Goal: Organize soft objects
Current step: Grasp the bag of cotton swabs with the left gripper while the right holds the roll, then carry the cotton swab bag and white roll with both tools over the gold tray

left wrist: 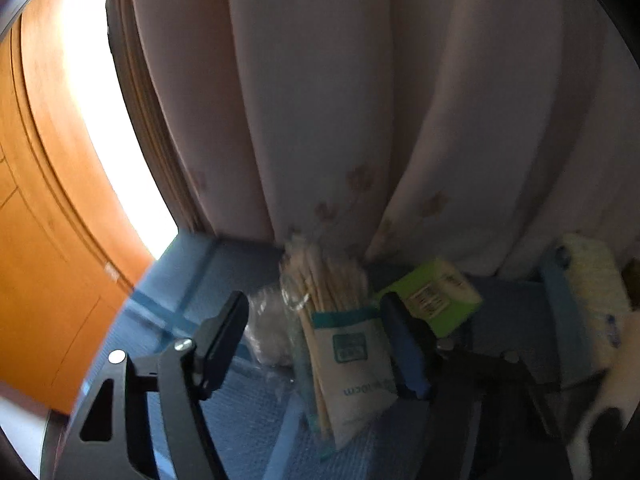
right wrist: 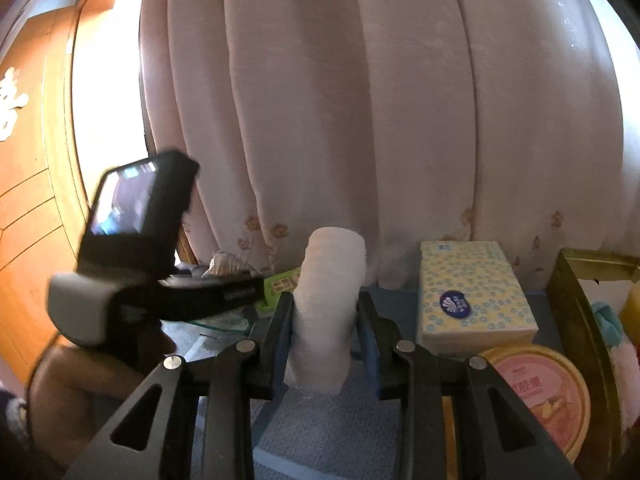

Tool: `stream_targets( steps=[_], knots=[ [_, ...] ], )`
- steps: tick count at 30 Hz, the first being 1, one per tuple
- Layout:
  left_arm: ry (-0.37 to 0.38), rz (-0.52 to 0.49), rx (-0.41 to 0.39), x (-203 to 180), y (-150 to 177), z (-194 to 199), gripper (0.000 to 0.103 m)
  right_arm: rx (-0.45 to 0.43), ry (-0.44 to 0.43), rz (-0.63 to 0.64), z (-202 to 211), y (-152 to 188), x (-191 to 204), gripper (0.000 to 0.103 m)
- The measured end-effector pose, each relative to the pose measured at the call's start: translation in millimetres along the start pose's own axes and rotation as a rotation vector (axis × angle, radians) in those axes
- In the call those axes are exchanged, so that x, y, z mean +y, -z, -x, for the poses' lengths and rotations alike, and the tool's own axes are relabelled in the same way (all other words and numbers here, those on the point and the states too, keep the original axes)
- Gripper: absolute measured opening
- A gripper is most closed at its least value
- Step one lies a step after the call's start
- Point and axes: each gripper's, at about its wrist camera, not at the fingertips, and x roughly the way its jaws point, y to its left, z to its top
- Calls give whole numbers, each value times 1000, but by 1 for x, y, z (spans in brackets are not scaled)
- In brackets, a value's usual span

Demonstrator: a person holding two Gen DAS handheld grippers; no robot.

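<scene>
My right gripper (right wrist: 326, 300) is shut on a white gauze roll (right wrist: 328, 312), held upright between both pads above the blue cloth (right wrist: 320, 432). My left gripper (left wrist: 314, 308) stands open around a pack of wooden cotton swabs (left wrist: 348, 356). The blue right pad sits against the pack's edge, while the black left finger (left wrist: 224, 336) stays clear of it. A crumpled clear bag of white cotton (left wrist: 268, 332) lies between that finger and the pack. In the right wrist view the left gripper's body, with its camera screen (right wrist: 128, 204), shows at the left with a hand (right wrist: 80, 392) below it.
A pink curtain (right wrist: 360, 120) hangs close behind everything. On the cloth are a green box (left wrist: 436, 292), a yellow-patterned tissue pack (right wrist: 472, 292), a round pink-lidded tub (right wrist: 540, 392) and a gold-rimmed box (right wrist: 572, 292) at the far right. An orange wooden door (left wrist: 48, 240) stands left.
</scene>
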Motion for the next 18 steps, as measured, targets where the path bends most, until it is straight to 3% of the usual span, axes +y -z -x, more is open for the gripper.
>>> stream_targets(
  steps=[2,4,5,8,13,18],
  knots=[
    [-17,14,25,-2,3,-11,69,13,-9,-10,-3,-1,-2,34],
    [-9,15,27,-5,10,-19,57,24,-17,-13,-5,0,-3,34],
    [3,16,24,-5,9,-18,46,28,-18,-13,-6,-1,-2,34],
    [47,6,22,-5,7,-19,34,16,-13,-11,-5,-1,-3,34],
    [145,85,-36,13,15,0,32,9,-5,-17,1,-2,-5,34],
    [169,180,-144,35,22,30,32,-10,9,-14,4,-3,-6,34]
  ],
)
